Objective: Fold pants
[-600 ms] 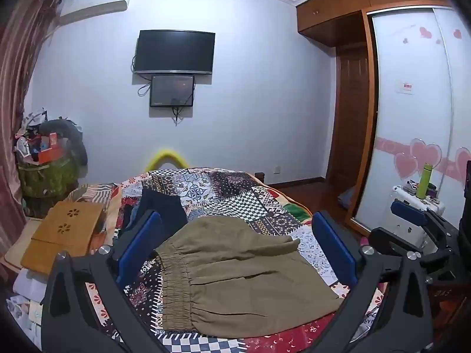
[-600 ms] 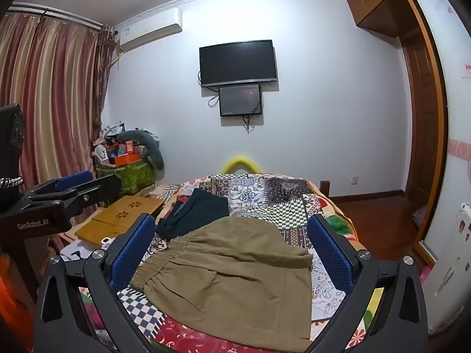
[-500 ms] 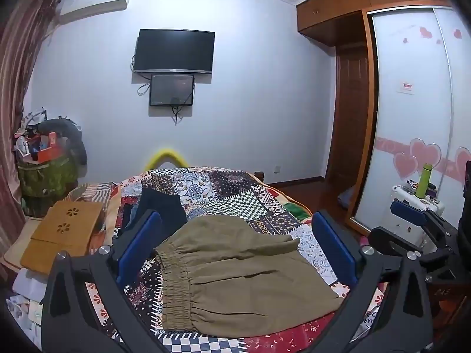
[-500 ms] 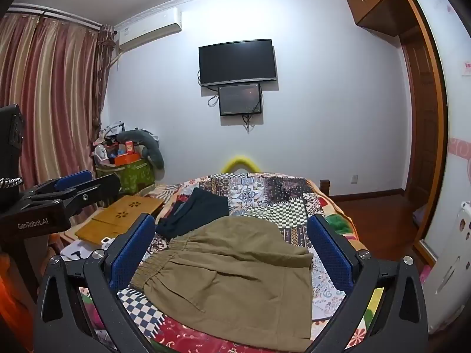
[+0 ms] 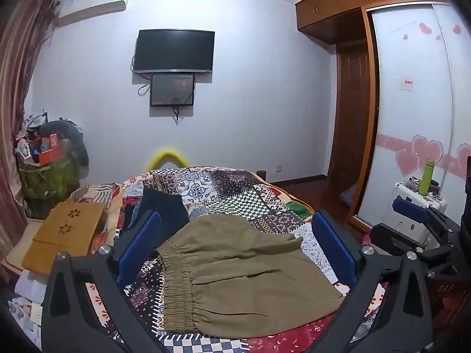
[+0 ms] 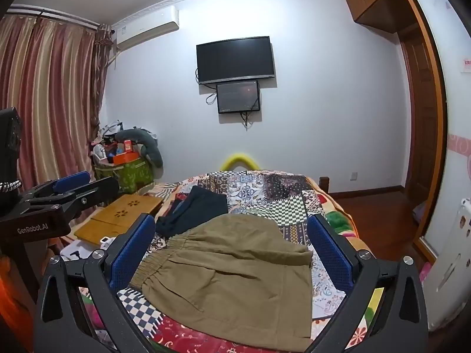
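Note:
Olive-brown pants (image 5: 244, 273) lie folded on the patchwork bedspread (image 5: 235, 194), elastic waistband to the left. They also show in the right wrist view (image 6: 235, 276). My left gripper (image 5: 235, 247) is open and empty, held above the pants with its blue pads either side. My right gripper (image 6: 232, 247) is open and empty, also above the pants. The right gripper shows at the right edge of the left wrist view (image 5: 418, 220); the left gripper shows at the left edge of the right wrist view (image 6: 59, 200).
A dark navy garment (image 6: 194, 209) lies on the bed behind the pants. A wooden lap tray (image 5: 64, 229) sits at the bed's left. A cluttered green basket (image 6: 126, 167) stands by the curtain. A white cabinet with a green bottle (image 5: 426, 176) stands right.

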The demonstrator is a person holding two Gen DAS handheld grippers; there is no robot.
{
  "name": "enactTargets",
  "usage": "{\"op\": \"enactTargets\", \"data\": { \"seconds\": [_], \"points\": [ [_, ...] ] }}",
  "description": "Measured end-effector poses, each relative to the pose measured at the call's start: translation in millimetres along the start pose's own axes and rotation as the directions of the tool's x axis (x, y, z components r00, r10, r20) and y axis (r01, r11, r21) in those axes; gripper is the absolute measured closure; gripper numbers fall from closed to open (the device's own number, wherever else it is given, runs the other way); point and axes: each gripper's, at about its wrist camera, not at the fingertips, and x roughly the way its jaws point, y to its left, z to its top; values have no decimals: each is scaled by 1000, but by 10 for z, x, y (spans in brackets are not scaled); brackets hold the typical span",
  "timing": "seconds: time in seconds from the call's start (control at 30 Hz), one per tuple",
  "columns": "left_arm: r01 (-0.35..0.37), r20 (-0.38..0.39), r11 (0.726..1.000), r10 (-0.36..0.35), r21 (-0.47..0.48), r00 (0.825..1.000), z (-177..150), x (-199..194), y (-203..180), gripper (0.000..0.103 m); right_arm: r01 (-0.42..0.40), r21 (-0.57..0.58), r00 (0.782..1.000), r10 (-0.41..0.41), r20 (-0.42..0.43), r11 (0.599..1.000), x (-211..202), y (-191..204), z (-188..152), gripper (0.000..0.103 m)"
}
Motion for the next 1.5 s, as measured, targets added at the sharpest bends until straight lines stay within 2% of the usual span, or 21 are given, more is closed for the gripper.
{"op": "enactTargets", "data": {
  "seconds": [1.5],
  "points": [
    [-6, 5, 1000, 6, 13, 1000, -17, 4, -21, 0, 6, 8, 1000, -6, 2, 1000, -22, -58, 51, 1]
  ]
}}
